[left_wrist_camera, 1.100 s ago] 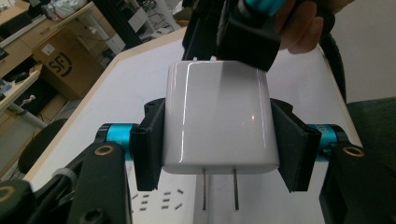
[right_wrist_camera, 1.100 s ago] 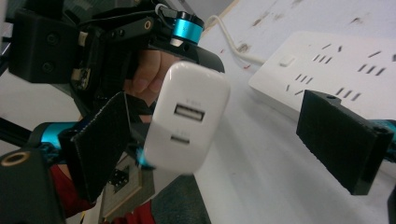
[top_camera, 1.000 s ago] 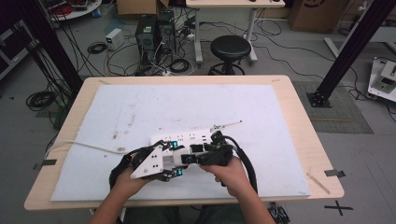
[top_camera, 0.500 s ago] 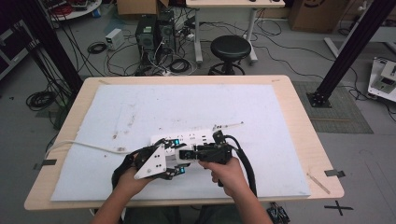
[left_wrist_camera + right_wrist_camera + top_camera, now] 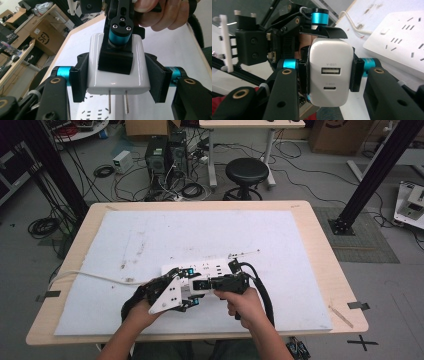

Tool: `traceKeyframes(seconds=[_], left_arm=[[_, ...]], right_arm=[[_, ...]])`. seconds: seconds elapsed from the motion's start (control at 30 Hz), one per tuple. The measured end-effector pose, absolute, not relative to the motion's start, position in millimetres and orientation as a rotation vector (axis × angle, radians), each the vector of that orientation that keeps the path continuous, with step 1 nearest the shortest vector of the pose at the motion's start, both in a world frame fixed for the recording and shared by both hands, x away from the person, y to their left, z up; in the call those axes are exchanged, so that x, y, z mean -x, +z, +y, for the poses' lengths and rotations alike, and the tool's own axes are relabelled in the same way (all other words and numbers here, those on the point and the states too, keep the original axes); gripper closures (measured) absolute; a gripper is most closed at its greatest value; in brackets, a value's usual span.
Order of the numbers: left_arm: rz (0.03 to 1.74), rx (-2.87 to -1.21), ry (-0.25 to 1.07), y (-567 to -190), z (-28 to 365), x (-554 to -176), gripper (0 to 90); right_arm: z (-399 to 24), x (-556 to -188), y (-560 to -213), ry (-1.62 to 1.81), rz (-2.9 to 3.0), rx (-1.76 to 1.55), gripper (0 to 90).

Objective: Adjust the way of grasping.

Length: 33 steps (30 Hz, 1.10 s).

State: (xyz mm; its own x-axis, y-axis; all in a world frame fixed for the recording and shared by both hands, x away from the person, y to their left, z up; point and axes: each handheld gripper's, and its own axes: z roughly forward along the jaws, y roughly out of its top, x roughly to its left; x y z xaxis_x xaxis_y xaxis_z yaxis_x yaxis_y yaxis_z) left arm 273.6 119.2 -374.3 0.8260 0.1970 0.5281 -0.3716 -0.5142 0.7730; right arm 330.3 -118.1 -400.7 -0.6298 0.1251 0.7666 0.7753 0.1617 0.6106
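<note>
— Charger [image 5: 116,72] held over the power strip [image 5: 200,270], prongs down — what could spoil it?

— Both tools clamp it at once: the left gripper [image 5: 116,80] on its sides, the right gripper [image 5: 329,72] across it too. Pull them unevenly and, I'd judge, the plug tilts, the prongs [image 5: 118,101] miss the slots, or the strip slides on the white mat [image 5: 280,245].
</note>
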Motion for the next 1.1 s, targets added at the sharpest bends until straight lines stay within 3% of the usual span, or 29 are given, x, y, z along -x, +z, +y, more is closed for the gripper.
traceKeyframes(seconds=[0.1, 0.4, 0.8, 0.97, 1.1], left_arm=[[-0.124, -1.949, 0.780, -370.0, 119.6, -270.8, 29.4], [-0.131, -1.952, 0.803, -350.7, 121.3, -263.4, 19.5], [0.082, -1.988, 0.634, -337.9, 147.2, -275.9, 16.7], [0.237, -2.028, 0.485, -334.0, 166.0, -293.1, 14.0], [0.341, -2.065, 0.452, -331.9, 175.7, -300.6, 14.0]], right_arm=[[-120.9, -330.6, -398.9, -1.516, -1.874, 0.857, 63.4], [-145.7, -328.7, -382.3, -1.629, -1.928, 0.923, 63.3], [-173.7, -327.7, -367.2, -1.717, -2.031, 1.011, 63.3], [-177.6, -326.6, -358.8, -1.731, -2.131, 1.024, 63.3], [-178.8, -326.4, -353.9, -1.730, -2.198, 1.032, 63.3]])
